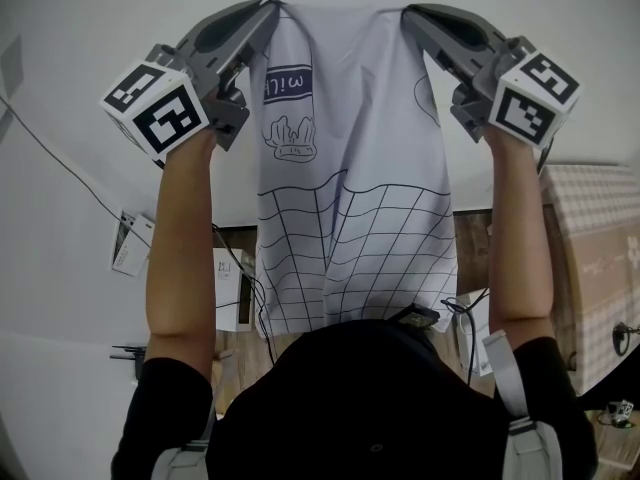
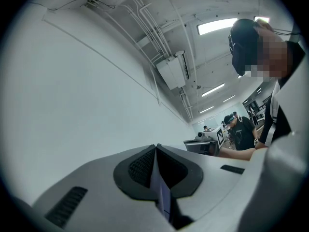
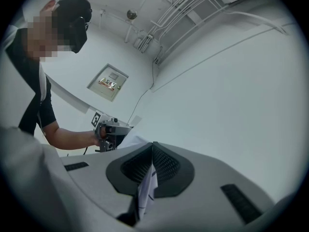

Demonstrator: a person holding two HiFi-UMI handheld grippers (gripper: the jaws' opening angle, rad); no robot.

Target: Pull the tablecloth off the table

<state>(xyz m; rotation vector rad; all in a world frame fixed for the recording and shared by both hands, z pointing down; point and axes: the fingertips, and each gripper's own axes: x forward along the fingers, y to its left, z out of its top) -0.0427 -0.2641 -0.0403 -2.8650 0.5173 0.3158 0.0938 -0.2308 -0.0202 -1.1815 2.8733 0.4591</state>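
The white tablecloth (image 1: 345, 178), printed with a dark grid and drawings, hangs down in front of me, held up by its two top corners. My left gripper (image 1: 268, 10) is shut on the left corner, and a thin fold of the tablecloth (image 2: 161, 197) shows between its black pads (image 2: 140, 166). My right gripper (image 1: 408, 14) is shut on the right corner, where a strip of the tablecloth (image 3: 146, 192) sticks out between its pads (image 3: 166, 166). Both grippers are raised high and point up at the wall and ceiling. The table itself is hidden from every view.
A white wall fills the space behind the cloth. Low down are a wooden floor (image 1: 245, 353) with cables, a white box (image 1: 232, 290) and a checked cloth surface (image 1: 595, 258) at the right. Other people (image 2: 241, 129) stand in the room beyond.
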